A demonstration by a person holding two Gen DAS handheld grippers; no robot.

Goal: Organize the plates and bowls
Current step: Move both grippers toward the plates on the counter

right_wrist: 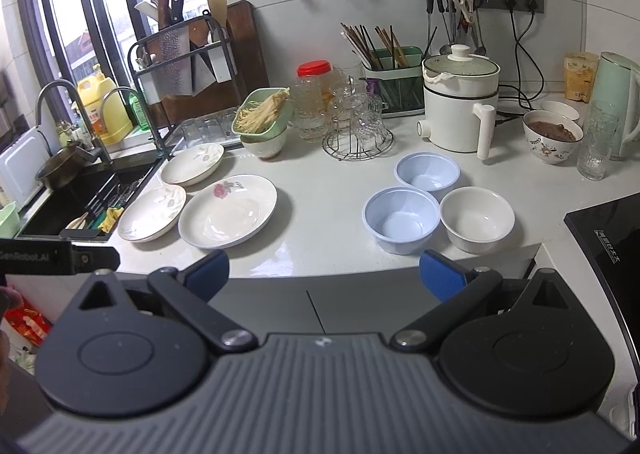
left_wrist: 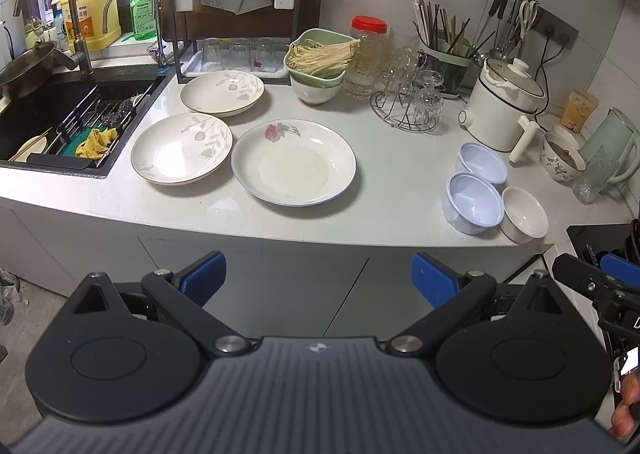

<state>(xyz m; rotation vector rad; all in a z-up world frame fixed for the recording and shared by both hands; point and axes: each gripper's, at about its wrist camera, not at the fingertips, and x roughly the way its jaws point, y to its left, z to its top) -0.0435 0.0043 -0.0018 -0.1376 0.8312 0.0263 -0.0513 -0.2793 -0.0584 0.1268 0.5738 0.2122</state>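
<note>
My left gripper (left_wrist: 319,280) and right gripper (right_wrist: 324,274) hang short of the table (left_wrist: 392,189), jaws spread wide, holding nothing. Beyond, three plates lie flat, faces up: the rose plate (left_wrist: 293,163) nearest, two leaf plates (left_wrist: 182,153) by the sink (left_wrist: 48,113). Three bowls (right_wrist: 438,203) stand upright, clustered to the right.

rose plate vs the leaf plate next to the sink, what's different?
Pattern: the rose plate carries one pink rose near its far rim; the leaf plate has pale grey leaf sprigs across it.
Rim: the rose plate has a thin blue edge, the leaf plate a brownish one.
Size: the rose plate looks wider.
Place: the leaf plate lies nearest the sink; the rose plate lies on its other side, rims about touching.
Both are white, empty and upright on the counter.
</note>
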